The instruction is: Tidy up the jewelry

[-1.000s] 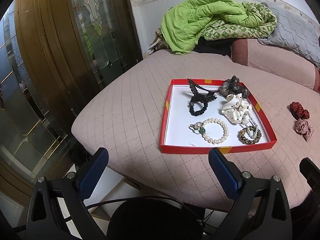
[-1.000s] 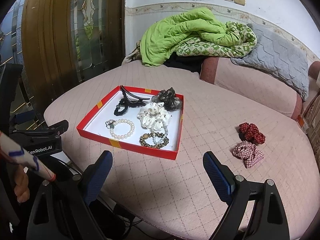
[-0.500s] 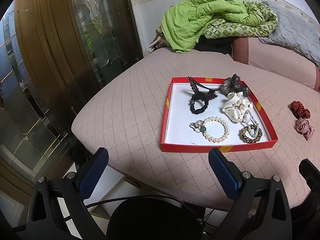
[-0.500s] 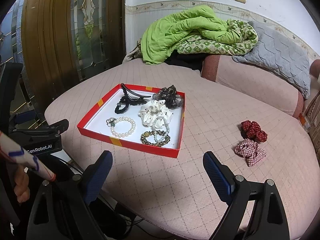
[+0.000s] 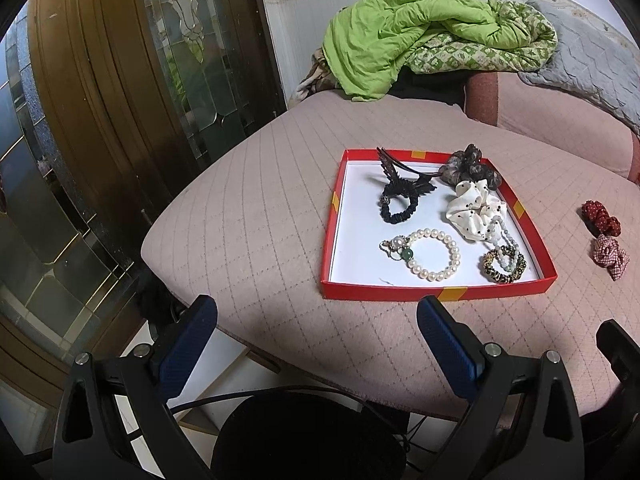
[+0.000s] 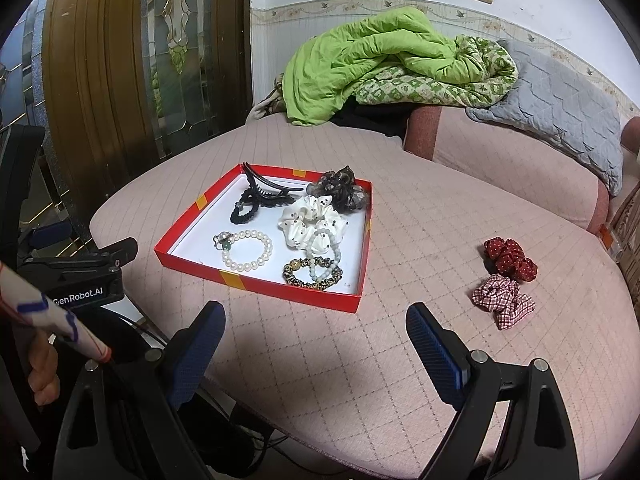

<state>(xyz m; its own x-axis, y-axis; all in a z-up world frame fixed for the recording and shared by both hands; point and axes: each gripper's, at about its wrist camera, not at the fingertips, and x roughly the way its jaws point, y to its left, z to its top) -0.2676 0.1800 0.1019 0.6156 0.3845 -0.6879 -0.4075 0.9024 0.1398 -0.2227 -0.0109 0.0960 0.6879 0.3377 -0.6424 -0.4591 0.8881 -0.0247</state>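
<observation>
A red tray (image 5: pixel 436 293) (image 6: pixel 256 283) with a white floor sits on the pink quilted cushion. In it lie a pearl bracelet (image 5: pixel 434 254) (image 6: pixel 248 251), a black hair claw with a black scrunchie (image 5: pixel 396 194), a white dotted scrunchie (image 5: pixel 474 210) (image 6: pixel 310 224), a grey-brown scrunchie (image 5: pixel 470 166), and a leopard bracelet (image 5: pixel 502 266) (image 6: pixel 312 274). A dark red scrunchie (image 6: pixel 510 260) (image 5: pixel 600 218) and a checked scrunchie (image 6: pixel 502 300) (image 5: pixel 610 254) lie on the cushion right of the tray. My left gripper (image 5: pixel 316 344) and right gripper (image 6: pixel 314 344) are open and empty, short of the cushion's front edge.
A green quilt (image 6: pixel 384 60) and a grey pad (image 6: pixel 560 108) are piled at the back. A wood-and-glass door (image 5: pixel 120 100) stands on the left. The left gripper's body (image 6: pixel 80 276) shows at the left of the right wrist view.
Both grippers have drifted slightly forward and the view has tilted down a little; the tray and scrunchies have not moved. Both grippers stay open.
</observation>
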